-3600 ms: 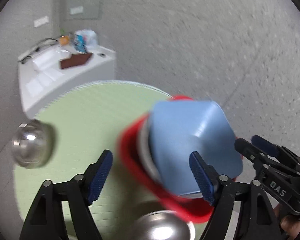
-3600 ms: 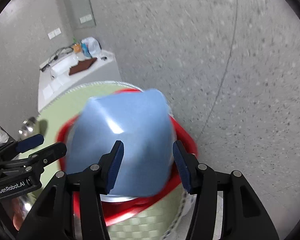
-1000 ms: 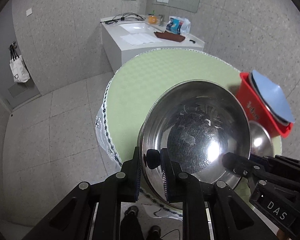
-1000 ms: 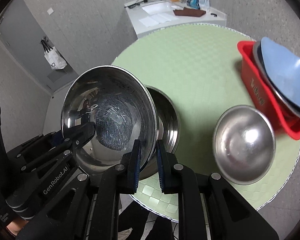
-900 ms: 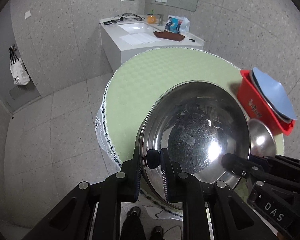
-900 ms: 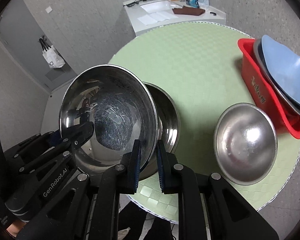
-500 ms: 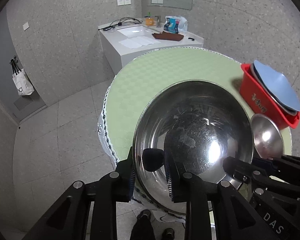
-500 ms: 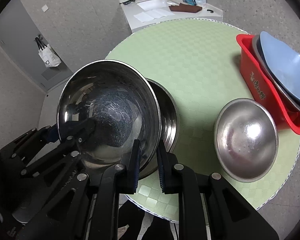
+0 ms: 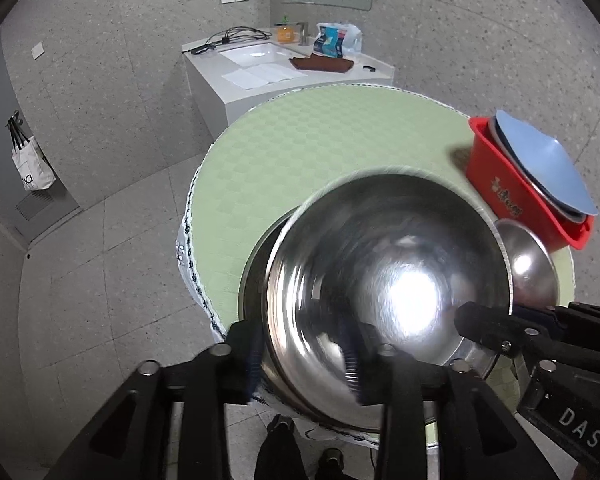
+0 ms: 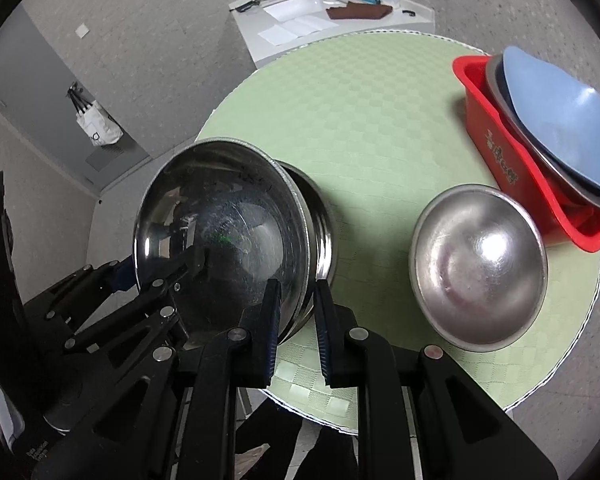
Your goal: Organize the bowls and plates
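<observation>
Left wrist view first: the left tongs (image 9: 302, 364) have sprung apart, their blue pads now spread on either side of the steel bowl's (image 9: 388, 280) near rim where half a second ago they pinched it tight. So the left side has let go, or is right in the act of it; the bowl is motion-blurred here, so something is shifting.

Over on the right wrist view, the right tongs (image 10: 296, 328) are pinching the rim of the steel bowl (image 10: 220, 244), pads close together with the metal edge between them, just as they were a second back. One-handed carry, then, by the look of it.

Where's the bowl? Tilted, near the front edge of the green worktop (image 10: 380, 120), sitting over or partly inside a second steel bowl (image 10: 322, 236) whose rim peeks out behind it. Whether the two touch, I can't tell.

An upturned steel bowl (image 10: 480, 268) rests dome-up to the right, just beside the red basket (image 10: 496, 152), which holds the blue plate (image 10: 560, 116) leaning on other dishes.

My read: the nesting step is nearly done, and the left tongs are free for the upturned bowl next. The risk is the tilted bowl slipping from a single rim pinch.
</observation>
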Tool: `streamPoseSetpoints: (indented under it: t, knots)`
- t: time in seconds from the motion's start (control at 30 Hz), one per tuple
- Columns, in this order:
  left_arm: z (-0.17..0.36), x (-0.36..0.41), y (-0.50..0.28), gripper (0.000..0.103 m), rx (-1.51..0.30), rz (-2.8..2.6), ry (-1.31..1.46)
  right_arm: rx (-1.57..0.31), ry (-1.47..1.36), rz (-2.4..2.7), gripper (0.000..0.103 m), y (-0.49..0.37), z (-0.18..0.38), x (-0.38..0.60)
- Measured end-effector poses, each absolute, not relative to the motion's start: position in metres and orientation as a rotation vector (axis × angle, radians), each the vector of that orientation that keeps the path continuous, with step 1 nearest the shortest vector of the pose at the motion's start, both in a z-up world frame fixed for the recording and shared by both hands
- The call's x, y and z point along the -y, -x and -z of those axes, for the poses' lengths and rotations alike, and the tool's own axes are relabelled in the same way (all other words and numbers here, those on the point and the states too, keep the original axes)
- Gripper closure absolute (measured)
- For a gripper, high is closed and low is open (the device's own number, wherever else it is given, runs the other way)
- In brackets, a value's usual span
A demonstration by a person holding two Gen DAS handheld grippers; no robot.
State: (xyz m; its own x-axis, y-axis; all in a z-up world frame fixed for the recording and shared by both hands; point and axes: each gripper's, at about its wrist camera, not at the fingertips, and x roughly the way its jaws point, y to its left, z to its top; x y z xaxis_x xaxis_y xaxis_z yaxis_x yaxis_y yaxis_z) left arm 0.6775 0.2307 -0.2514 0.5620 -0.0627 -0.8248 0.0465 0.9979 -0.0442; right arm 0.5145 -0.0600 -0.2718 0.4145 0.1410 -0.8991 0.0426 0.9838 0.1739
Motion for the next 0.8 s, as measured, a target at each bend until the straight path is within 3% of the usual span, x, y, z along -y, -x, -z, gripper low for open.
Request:
streamPoseSetpoints:
  t: [0.07, 0.3, 0.47, 0.63, 0.73, 0.8]
  knots:
    - [0.249, -0.231, -0.678, 0.049, -0.966, 0.092, 0.047, -1.145, -0.193, -0.057, 0.087, -0.516, 0.272, 0.062]
    - [0.25, -0.232, -0.679, 0.049, -0.977, 0.078, 0.06, -1.15, -0.219, -0.041, 0.09, -0.522, 0.273, 0.065]
    - [0.25, -0.237, -0.68, 0.041, -0.985, 0.055, 0.08, -1.128, -0.233, -0.036, 0.086, -0.527, 0.274, 0.064]
    - [0.247, -0.236, -0.677, 0.039, -0.991, 0.056, 0.1, -1.122, -0.246, -0.019, 0.086, -0.532, 0.275, 0.068]
    - [0.23, -0.228, -0.668, 0.032, -0.938, 0.05, 0.083, -1.081, -0.257, -0.011, 0.077, -0.524, 0.264, 0.075]
    - [0.216, -0.223, -0.663, 0.024, -0.892, 0.061, 0.085, -1.037, -0.256, 0.015, 0.063, -0.514, 0.251, 0.085]
